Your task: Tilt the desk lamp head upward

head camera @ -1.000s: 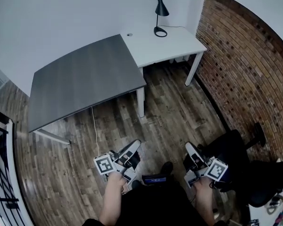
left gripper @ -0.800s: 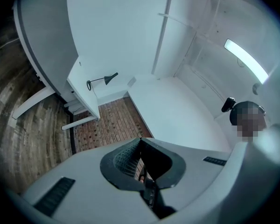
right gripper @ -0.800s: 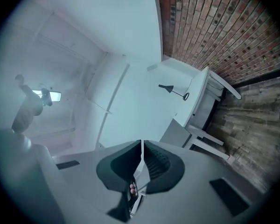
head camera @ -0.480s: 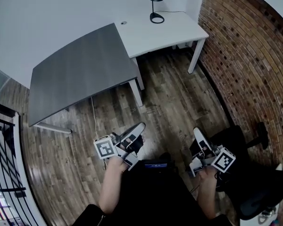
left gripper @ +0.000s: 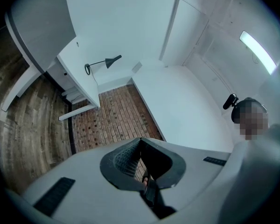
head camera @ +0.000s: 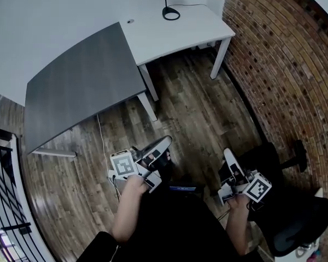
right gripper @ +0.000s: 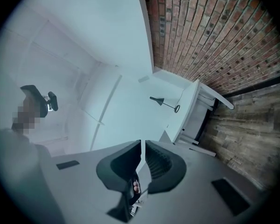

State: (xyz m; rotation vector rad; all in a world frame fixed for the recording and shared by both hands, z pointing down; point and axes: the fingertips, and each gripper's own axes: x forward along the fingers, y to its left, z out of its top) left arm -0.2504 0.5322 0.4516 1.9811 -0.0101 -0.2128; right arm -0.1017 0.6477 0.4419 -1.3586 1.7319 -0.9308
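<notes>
The black desk lamp (head camera: 167, 0) stands at the far end of a white desk (head camera: 177, 34), its cone head pointing down over its ring base. It shows small and far off in the left gripper view as the lamp (left gripper: 102, 63) and in the right gripper view as the lamp (right gripper: 164, 103). My left gripper (head camera: 164, 144) and right gripper (head camera: 228, 157) are held low near the person's body, over the wood floor, far from the lamp. Both are shut with nothing held: the left gripper (left gripper: 140, 140) jaws meet, and the right gripper (right gripper: 143, 143) jaws leave only a thin slit.
A dark grey desk (head camera: 76, 86) adjoins the white one on the left. A brick wall (head camera: 284, 64) runs along the right. A black office chair (head camera: 295, 217) stands at the lower right. A thin cable (head camera: 100, 138) hangs from the grey desk. Black railing (head camera: 3, 201) at left.
The desks and lamp have slid up and left in the head view, the lamp's head now at the top edge. Both grippers stay shut near the body; the left sits slightly higher.
</notes>
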